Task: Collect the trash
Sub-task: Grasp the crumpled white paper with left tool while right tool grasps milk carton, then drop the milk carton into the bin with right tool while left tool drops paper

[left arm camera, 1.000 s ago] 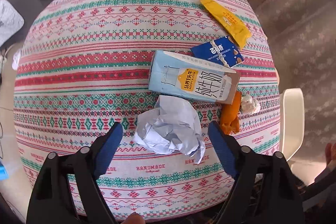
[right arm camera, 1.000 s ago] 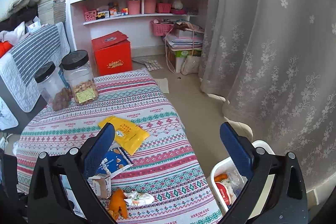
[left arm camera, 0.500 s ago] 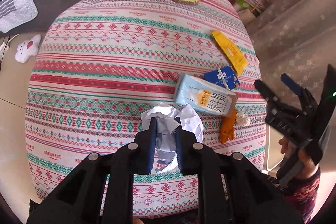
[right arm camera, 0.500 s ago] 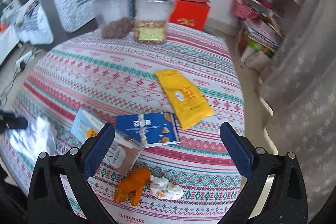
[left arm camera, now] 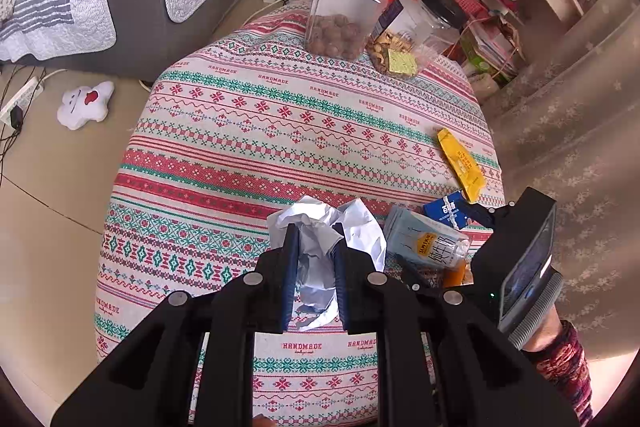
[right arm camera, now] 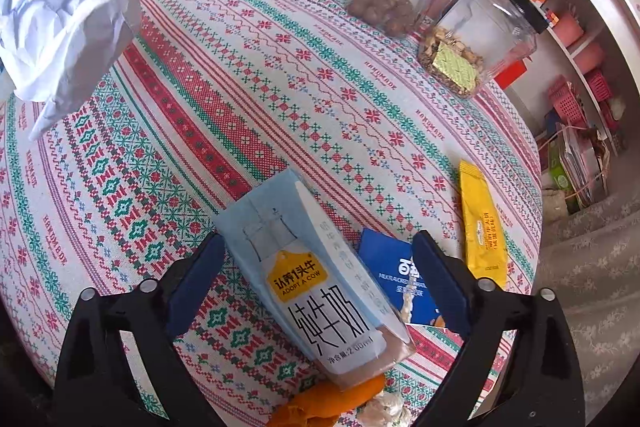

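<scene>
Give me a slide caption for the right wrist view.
Open right claw straddles a milk carton on the patterned tablecloth, with blue and yellow wrappers alongside.

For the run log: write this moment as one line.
left gripper: shut on crumpled paper, lifted | right gripper: open, straddling milk carton | table: wrappers remain

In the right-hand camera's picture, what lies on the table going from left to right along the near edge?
Crumpled paper held up at far left → milk carton → blue wrapper → yellow packet.
</scene>
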The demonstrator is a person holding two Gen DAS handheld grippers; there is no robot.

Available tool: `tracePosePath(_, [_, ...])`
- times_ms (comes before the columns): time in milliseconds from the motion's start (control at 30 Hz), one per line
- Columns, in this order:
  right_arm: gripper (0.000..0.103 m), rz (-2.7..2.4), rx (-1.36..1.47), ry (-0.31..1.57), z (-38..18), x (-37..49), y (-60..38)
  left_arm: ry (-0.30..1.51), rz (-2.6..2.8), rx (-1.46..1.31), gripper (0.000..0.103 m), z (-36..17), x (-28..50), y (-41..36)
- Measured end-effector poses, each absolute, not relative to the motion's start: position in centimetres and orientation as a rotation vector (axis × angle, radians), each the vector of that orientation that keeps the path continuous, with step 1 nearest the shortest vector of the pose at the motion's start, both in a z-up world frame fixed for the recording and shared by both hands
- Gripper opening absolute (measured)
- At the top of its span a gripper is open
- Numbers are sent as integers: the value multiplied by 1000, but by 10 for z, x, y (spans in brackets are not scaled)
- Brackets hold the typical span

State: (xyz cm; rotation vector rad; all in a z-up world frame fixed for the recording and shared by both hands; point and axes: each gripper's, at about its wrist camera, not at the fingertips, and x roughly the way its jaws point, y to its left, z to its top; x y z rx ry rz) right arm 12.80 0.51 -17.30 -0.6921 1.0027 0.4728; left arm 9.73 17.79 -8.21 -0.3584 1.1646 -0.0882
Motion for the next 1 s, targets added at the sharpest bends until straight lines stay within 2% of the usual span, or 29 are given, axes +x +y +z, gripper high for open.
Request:
tracePosePath(33, [68, 482, -694, 1019, -177, 129, 7, 1166, -85, -358, 17, -83, 98, 179])
tracePosePath(133, [59, 498, -697, 1017, -179, 130, 13, 1174, -70, -359, 17, -88, 98, 183])
tracePosePath(333, [54, 501, -522, 955, -148, 138, 12, 1170, -48, -360, 17, -89, 100, 191])
tracePosePath(567, [54, 458, -284, 821, -99, 148, -2, 1131, -31, -353, 17, -80, 103, 192])
tracePosePath(1000, [54, 306, -36, 570, -32, 138, -50, 933, -33, -290, 17, -32, 106, 157])
